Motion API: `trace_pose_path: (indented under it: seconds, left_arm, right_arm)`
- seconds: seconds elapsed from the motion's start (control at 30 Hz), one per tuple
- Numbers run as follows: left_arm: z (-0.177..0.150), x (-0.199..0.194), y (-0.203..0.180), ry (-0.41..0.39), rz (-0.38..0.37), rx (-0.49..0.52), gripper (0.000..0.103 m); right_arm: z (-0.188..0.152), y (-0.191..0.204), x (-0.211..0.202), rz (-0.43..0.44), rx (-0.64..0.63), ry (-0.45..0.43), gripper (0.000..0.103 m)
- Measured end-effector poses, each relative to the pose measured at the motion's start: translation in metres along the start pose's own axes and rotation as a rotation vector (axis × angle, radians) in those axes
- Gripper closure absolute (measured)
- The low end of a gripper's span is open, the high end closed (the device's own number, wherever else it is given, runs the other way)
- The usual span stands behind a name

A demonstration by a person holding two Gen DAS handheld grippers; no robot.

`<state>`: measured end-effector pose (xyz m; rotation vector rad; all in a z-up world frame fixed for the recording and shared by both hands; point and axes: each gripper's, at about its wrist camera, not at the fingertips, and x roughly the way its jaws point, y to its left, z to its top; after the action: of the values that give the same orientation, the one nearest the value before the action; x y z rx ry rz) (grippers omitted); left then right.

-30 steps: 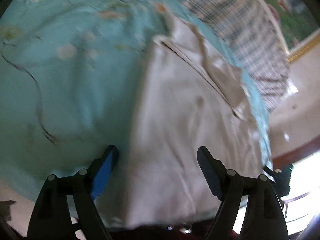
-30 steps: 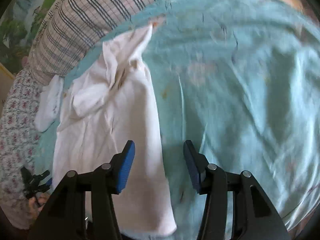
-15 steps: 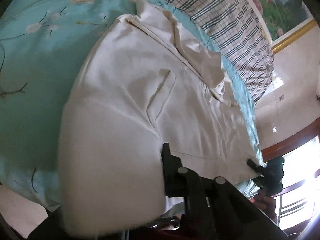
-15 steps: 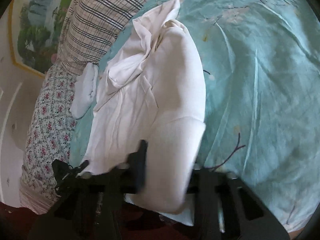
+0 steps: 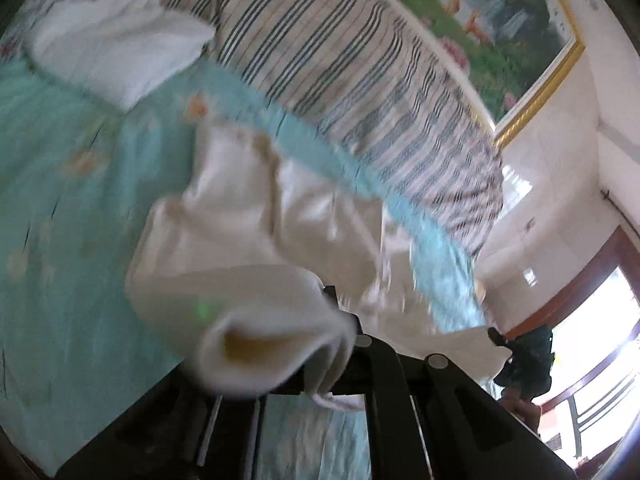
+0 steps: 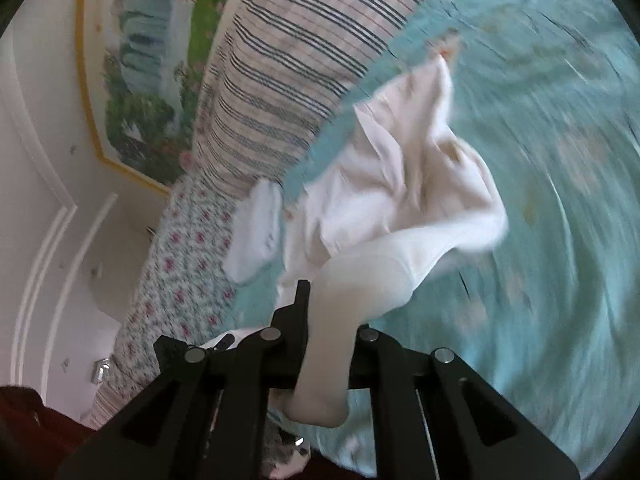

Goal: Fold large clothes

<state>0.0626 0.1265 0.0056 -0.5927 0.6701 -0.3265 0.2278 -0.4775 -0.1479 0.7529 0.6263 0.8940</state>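
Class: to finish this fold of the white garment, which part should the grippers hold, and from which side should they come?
Hold the white garment by its near hem corners, coming from the bed's near edge. The left gripper and right gripper already pinch those corners; the collar end lies far off by the striped pillow.

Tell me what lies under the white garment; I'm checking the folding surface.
Under the white garment the teal bedsheet shows all around; the part beneath the cloth is covered.
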Motion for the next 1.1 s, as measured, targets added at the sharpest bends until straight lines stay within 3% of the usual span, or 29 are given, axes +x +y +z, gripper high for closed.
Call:
trace_pose_path:
  seconds: [0.13,0.23,0.4,0.5,0.67,0.8,0.9,0.97,1.03,1.1]
  left_arm:
    - [0.048,0.035,-0.003,-0.038,-0.002,0.011,0.099]
    - [0.079,0.076,0.0,-0.056,0.039,0.031,0.099]
    - [0.12,0.165,0.034,-0.033,0.13,-0.018,0.099]
    - [0.134,0.21,0.064,0.009,0.161,-0.068,0.099]
    - [0.137,0.267,0.095,0.078,0.222,-0.078,0.095]
    - [0.138,0.261,0.109,0.06,0.152,-0.137,0.092]
    - [0.134,0.236,0.103,0.023,0.181,-0.135,0.077]
    - [0.126,0.212,0.094,-0.002,0.156,-0.141,0.07]
    - [0.109,0.199,0.079,0.018,0.132,-0.125,0.07]
    - [0.087,0.203,0.059,0.085,0.079,-0.096,0.07]
  right_arm:
    - [0.052,0.006,0.03,-0.026,-0.05,-0.034,0.094]
    - [0.085,-0.006,0.06,-0.068,-0.046,-0.039,0.094]
    - [0.143,-0.038,0.121,-0.17,-0.014,-0.034,0.094]
    - [0.168,-0.062,0.155,-0.226,0.008,-0.007,0.094]
    - [0.176,-0.101,0.2,-0.366,0.015,0.082,0.092]
    - [0.177,-0.113,0.191,-0.281,0.1,0.07,0.088]
    - [0.18,-0.105,0.165,-0.248,0.102,0.014,0.078]
    - [0.18,-0.094,0.144,-0.241,0.089,-0.039,0.071]
    - [0.174,-0.082,0.125,-0.251,0.057,-0.082,0.061]
    - [0.164,-0.066,0.121,-0.276,0.019,-0.101,0.058]
